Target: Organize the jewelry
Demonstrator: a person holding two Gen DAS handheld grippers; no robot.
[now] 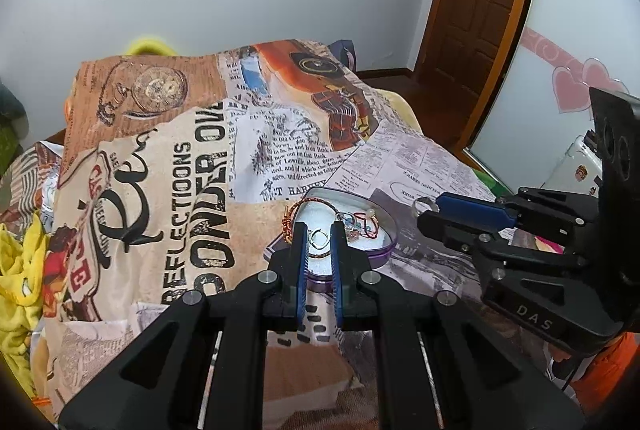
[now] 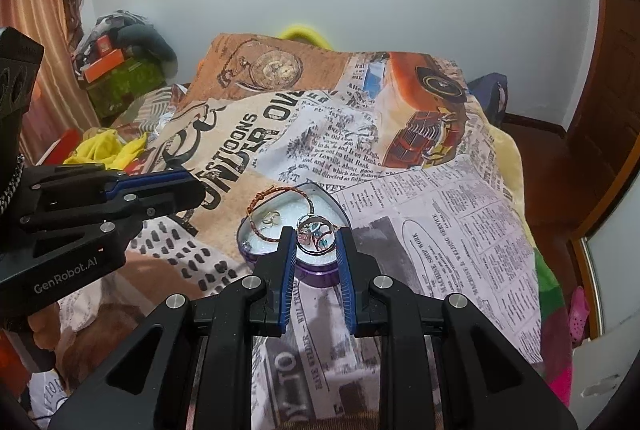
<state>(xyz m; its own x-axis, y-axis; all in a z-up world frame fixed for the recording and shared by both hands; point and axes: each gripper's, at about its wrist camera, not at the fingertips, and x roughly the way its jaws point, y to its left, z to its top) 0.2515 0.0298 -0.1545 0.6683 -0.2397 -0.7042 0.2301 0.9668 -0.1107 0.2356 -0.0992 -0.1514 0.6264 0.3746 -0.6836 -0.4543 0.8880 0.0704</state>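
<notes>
The left gripper (image 1: 319,236) has its blue pads drawn close together with a small silver ring (image 1: 319,239) showing between the tips; whether it is pinched or merely lies behind them in the tin cannot be told. The right gripper (image 2: 317,240) is likewise nearly pressed together, a round wire bangle with coloured beads (image 2: 316,233) between its tips, and grip or mere overlap is again unclear. Such pieces look light, thin and slippery, the bangle springy, so I would take them across the band with the pad tips. Just beyond both grippers sits the heart-shaped tin (image 2: 336,208), holding a braided orange cord bracelet (image 2: 256,208), on the printed bed cover (image 2: 440,198).
</notes>
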